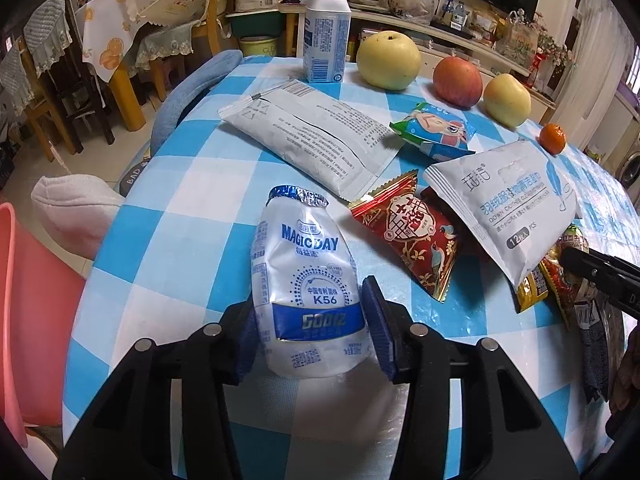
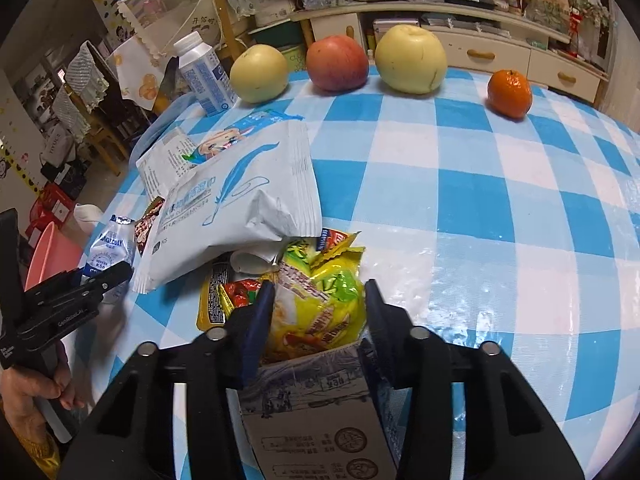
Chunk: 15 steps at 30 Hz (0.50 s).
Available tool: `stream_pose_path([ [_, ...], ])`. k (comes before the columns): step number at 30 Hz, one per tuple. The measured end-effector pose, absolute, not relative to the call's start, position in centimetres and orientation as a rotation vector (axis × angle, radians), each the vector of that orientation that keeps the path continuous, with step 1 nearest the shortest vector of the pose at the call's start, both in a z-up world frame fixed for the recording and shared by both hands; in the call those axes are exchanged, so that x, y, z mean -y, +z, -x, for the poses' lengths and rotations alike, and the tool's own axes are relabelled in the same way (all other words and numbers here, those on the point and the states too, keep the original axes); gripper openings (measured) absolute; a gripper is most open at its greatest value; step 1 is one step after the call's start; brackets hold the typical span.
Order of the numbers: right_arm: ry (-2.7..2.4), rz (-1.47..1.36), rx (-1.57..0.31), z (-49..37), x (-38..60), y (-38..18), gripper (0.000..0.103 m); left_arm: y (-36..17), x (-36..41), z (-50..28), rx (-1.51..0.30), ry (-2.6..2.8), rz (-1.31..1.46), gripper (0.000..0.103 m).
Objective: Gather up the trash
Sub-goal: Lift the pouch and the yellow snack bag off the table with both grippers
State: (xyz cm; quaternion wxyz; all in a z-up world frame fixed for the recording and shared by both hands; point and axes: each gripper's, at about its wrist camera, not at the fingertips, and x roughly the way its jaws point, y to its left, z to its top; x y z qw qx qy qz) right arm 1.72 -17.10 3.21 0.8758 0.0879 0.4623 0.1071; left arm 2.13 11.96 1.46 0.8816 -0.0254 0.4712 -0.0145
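Closest in, the left gripper (image 1: 310,320) has its pads pinching a crushed white yogurt bottle (image 1: 306,280) low on its body, foil lid pointing away. That bottle is squashed thin plastic, so my worry is it buckles more or squirts out sideways on the lift.

The right gripper (image 2: 316,320) has its fingers clamped on a small paper carton (image 2: 316,396) stuffed with yellow snack wrappers (image 2: 320,300). Tilt it and that loose stuff probably spills back onto the checked tablecloth (image 2: 480,208).

Just past it, the white wipes pack (image 2: 240,208) leans over the carton's mouth and could get dragged along. A red wrapper (image 1: 412,236) and a long grey pouch (image 1: 312,136) are left to grab.

Far edge: milk bottle (image 1: 325,32), pears, red apple (image 1: 457,82), tangerine (image 2: 509,93). Round fruit rolls if bumped, and it isn't trash.
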Motion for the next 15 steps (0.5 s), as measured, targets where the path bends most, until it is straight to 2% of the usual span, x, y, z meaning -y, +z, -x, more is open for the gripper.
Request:
stream_pose_path([
  [5,0.207,-0.179,-0.926,-1.3,17.0,3.6,0.033,1.5,-12.4,-1.7,-0.98,-0.047,0.08,0.047],
  [15,0.166,-0.243,-0.788,0.6,18.0,5.7,0.031,2.4,-13.9,-0.7,-0.949,-0.093,0.148,0.033],
])
